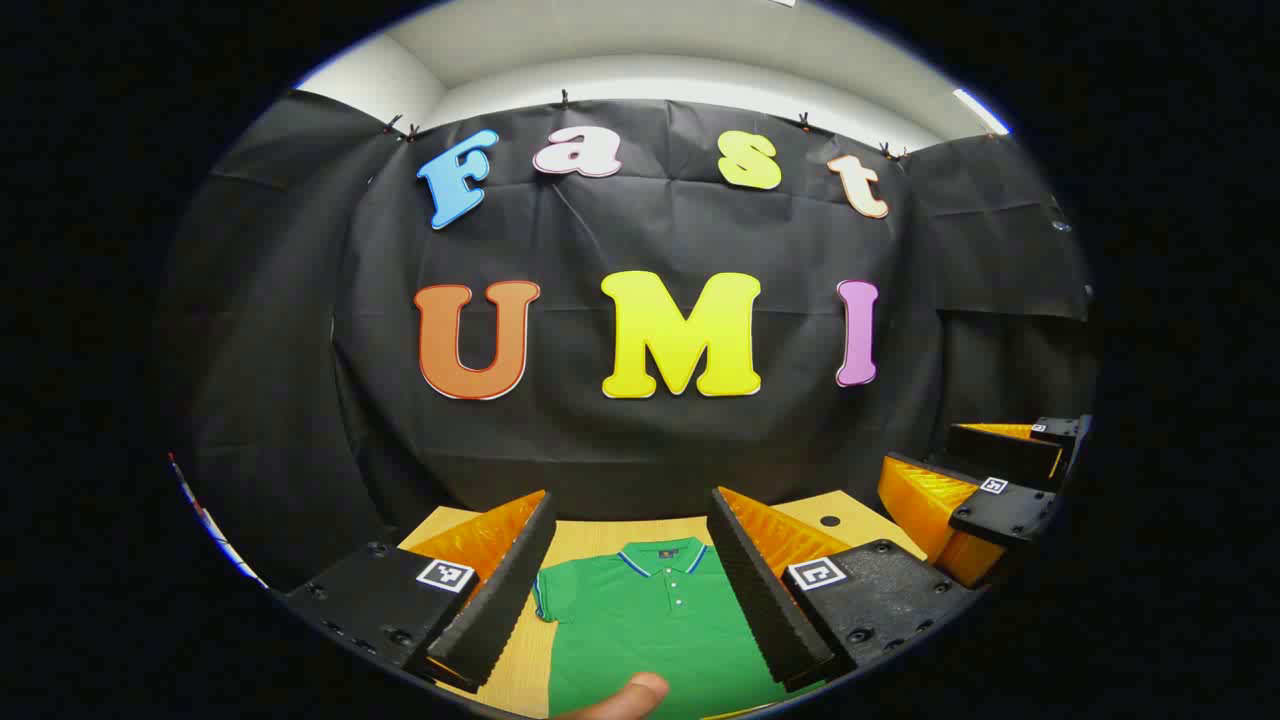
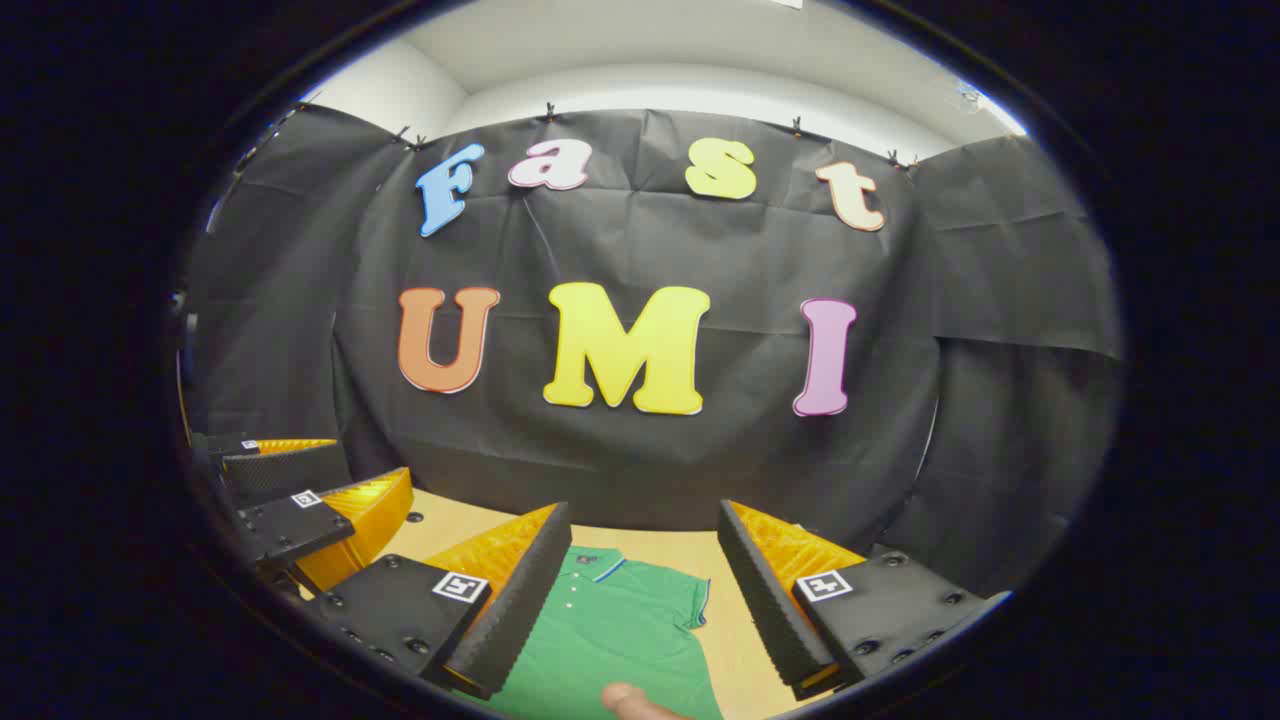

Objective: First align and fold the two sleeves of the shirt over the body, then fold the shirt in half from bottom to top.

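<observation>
A green polo shirt (image 1: 640,620) lies flat on the wooden table (image 1: 590,535), collar toward the back wall and buttons facing up. Its short sleeve spreads out at the left in the left gripper view and at the right in the right gripper view, where the shirt (image 2: 610,630) sits under the fingers. My left gripper (image 1: 632,508) hovers open above the collar, holding nothing. My right gripper (image 2: 643,515) is open too, over the shirt's upper right side. Each gripper appears beside the other: the right gripper (image 1: 965,470) and the left gripper (image 2: 300,480).
A person's thumb tip (image 1: 628,697) pokes in at the bottom edge over the shirt, and a thumb (image 2: 625,698) shows likewise in the right gripper view. The table (image 2: 660,545) ends at the black cloth wall. A small round hole (image 1: 830,521) marks the tabletop.
</observation>
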Action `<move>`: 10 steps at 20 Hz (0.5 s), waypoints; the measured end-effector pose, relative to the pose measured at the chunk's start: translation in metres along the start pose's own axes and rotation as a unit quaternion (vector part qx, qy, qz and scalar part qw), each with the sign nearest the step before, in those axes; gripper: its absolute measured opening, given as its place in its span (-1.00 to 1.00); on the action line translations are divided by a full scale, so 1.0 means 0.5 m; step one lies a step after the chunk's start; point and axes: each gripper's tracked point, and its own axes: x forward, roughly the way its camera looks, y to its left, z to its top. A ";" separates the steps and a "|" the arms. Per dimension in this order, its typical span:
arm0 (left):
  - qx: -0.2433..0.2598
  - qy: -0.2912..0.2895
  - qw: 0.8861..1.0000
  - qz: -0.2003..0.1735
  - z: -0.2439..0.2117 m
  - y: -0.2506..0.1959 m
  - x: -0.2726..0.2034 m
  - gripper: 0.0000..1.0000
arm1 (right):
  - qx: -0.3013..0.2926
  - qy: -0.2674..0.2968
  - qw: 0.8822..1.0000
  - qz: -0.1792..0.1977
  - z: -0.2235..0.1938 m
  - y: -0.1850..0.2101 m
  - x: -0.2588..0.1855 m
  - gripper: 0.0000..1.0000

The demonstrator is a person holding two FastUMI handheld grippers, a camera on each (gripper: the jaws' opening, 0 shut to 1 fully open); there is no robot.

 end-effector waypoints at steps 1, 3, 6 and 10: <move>-0.001 0.002 1.000 0.000 -0.003 -0.006 0.001 0.96 | -0.001 0.003 1.000 0.001 -0.002 -0.001 -0.001 0.89; -0.004 0.006 1.000 -0.002 -0.007 -0.017 0.000 0.96 | 0.000 0.005 1.000 0.007 -0.001 -0.002 -0.005 0.89; 0.001 0.005 1.000 -0.001 -0.005 -0.017 0.003 0.96 | -0.004 0.003 1.000 0.008 0.001 -0.011 -0.007 0.91; 0.001 0.012 1.000 -0.007 -0.020 -0.039 0.015 0.96 | 0.005 0.012 1.000 0.004 -0.009 -0.035 0.004 0.89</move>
